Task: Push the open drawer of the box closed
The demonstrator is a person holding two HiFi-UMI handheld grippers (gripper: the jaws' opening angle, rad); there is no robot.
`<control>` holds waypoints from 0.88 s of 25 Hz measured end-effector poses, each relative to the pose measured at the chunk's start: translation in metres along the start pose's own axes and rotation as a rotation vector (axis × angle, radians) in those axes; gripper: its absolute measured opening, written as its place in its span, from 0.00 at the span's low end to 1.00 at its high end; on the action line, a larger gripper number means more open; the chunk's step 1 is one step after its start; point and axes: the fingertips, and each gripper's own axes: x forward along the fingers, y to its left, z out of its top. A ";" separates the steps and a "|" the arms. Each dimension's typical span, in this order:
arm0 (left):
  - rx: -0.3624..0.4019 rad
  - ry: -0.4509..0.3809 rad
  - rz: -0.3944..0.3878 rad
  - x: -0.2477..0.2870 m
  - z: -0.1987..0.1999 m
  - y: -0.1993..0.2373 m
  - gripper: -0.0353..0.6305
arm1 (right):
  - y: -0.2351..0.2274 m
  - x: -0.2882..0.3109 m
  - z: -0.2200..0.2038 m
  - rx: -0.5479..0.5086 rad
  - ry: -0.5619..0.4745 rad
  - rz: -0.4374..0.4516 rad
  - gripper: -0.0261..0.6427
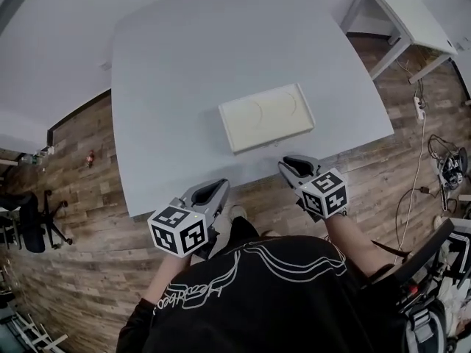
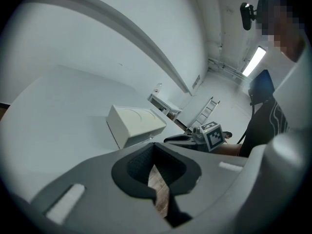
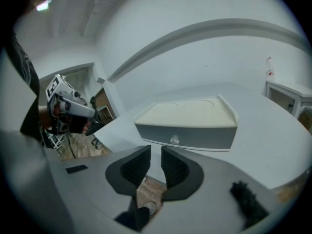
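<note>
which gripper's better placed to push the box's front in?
Right. The right gripper is nearer the box and faces its front squarely. It is empty, with the jaws slightly apart. The left gripper sits farther off to the side and sees the box at an angle.

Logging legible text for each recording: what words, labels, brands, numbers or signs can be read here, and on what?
Nothing here can be read as text.
Box front, round emblem: too small to read.
Black shirt, white script: too distorted to read.
Left marker cube, right marker cube: black-and-white code squares, no letters.
</note>
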 end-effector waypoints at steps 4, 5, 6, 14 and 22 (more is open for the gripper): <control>0.021 -0.004 -0.013 0.005 -0.015 -0.023 0.06 | 0.033 -0.026 0.011 -0.064 -0.048 0.087 0.14; 0.026 -0.007 -0.017 0.005 -0.018 -0.031 0.06 | 0.041 -0.035 0.013 -0.072 -0.066 0.110 0.14; 0.034 -0.011 -0.020 0.005 -0.021 -0.040 0.06 | 0.048 -0.045 0.014 -0.073 -0.085 0.134 0.12; 0.107 -0.074 -0.019 0.005 -0.030 -0.111 0.06 | 0.074 -0.106 -0.001 -0.081 -0.103 0.231 0.06; 0.153 -0.119 -0.032 -0.002 -0.043 -0.173 0.06 | 0.101 -0.163 -0.007 -0.078 -0.152 0.307 0.05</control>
